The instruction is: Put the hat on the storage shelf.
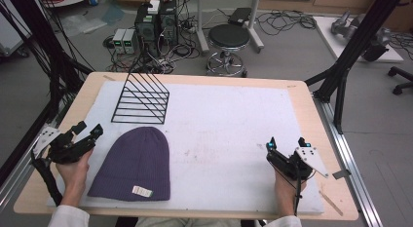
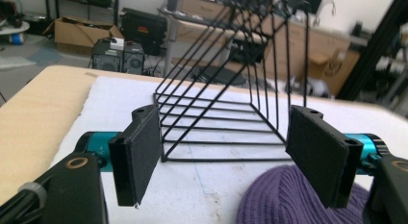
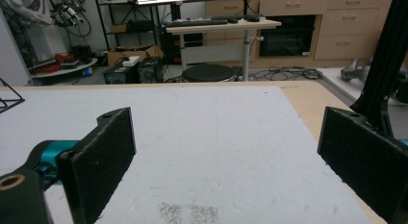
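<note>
A purple hat (image 1: 132, 164) lies flat on the white mat (image 1: 224, 129) of the tabletop, just in front of a black wire rack (image 1: 142, 96). The left claw (image 1: 86, 132) gapes open just beside the hat; the right claw (image 1: 286, 143) is open too, well apart.

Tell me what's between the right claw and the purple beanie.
Nothing: in the high view, bare white mat stretches from the right claw to the purple beanie.
</note>
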Motion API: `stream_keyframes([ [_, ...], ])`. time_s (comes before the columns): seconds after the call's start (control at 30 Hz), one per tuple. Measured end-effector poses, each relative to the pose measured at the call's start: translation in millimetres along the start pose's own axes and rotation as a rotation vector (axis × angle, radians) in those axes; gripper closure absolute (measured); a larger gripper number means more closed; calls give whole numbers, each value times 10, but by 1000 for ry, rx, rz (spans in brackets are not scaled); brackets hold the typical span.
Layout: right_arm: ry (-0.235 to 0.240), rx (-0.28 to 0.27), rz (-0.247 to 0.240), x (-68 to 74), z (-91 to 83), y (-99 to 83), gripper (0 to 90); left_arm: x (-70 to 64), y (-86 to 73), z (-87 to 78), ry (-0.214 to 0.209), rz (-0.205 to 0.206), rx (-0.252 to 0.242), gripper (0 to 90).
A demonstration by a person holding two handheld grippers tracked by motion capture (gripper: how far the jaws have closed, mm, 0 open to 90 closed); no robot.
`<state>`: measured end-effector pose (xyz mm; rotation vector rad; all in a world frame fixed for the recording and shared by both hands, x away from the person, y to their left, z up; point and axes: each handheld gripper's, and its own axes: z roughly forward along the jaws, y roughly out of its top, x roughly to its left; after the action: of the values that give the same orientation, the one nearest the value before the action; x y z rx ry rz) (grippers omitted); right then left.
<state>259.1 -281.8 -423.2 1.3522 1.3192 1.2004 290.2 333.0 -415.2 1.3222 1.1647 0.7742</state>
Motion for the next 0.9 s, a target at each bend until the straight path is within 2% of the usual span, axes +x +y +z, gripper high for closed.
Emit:
stream_keyframes([
  [0.1, 6, -1, -3, 7, 4, -1, 52, -60, 69, 35, -11, 35, 43, 253],
  [0.17, 8, 3, 8, 10, -1, 2, 52, -84, 126, 58, -55, 32, 74, 252],
  [0.3, 16, 2, 26, 15, -12, 1, 52, -125, 220, 89, -102, 41, 133, 251],
  [0.43, 28, 7, 17, 44, -6, 2, 52, -188, 284, 143, -113, 82, 217, 238],
  [0.57, 30, 1, 2, 49, -9, 4, 52, -214, 309, 226, -146, 51, 265, 230],
  [0.67, 36, 7, 5, 51, -5, 3, 52, -218, 316, 337, -180, 39, 333, 230],
  [0.77, 49, 24, 3, 53, 18, -4, 52, -242, 325, 479, -190, 102, 445, 230],
  [0.9, 58, 33, -5, 73, 32, -7, 52, -254, 326, 583, -195, 107, 494, 230],
])
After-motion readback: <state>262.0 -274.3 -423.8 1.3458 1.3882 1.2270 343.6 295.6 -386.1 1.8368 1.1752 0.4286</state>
